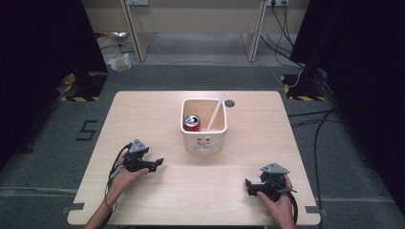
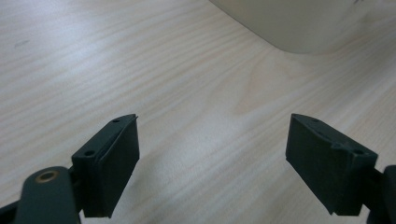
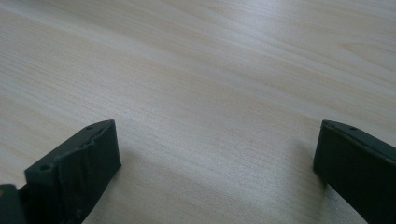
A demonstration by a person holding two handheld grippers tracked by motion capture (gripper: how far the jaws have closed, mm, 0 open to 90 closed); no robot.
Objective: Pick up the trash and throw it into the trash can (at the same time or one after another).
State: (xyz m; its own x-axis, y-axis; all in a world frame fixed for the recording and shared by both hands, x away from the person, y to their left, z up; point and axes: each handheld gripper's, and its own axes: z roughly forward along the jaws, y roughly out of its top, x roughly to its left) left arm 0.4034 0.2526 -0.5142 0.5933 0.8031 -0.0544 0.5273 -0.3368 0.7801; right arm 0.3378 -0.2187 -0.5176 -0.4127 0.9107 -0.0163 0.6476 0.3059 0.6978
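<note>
A cream square bin (image 1: 204, 141) stands on the wooden table (image 1: 143, 114) just past its middle. Inside it a red soda can (image 1: 192, 122) stands upright at the left, and a white straw (image 1: 216, 111) leans toward the far right corner. My left gripper (image 1: 158, 162) rests low at the table's left, to the bin's near left, open with nothing between its jaws; the left gripper view shows the bin's wall (image 2: 299, 23) ahead. At the near right my right gripper (image 1: 248, 185) lies on the table, open and empty, jaws pointing left over bare wood (image 3: 210, 93).
A round cable hole (image 1: 229, 103) sits in the table behind the bin. Beyond the far edge lie grey floor, desk legs (image 1: 254, 33), loose cables (image 1: 305, 119) and hazard-striped bases (image 1: 81, 88). Dark curtains flank both sides.
</note>
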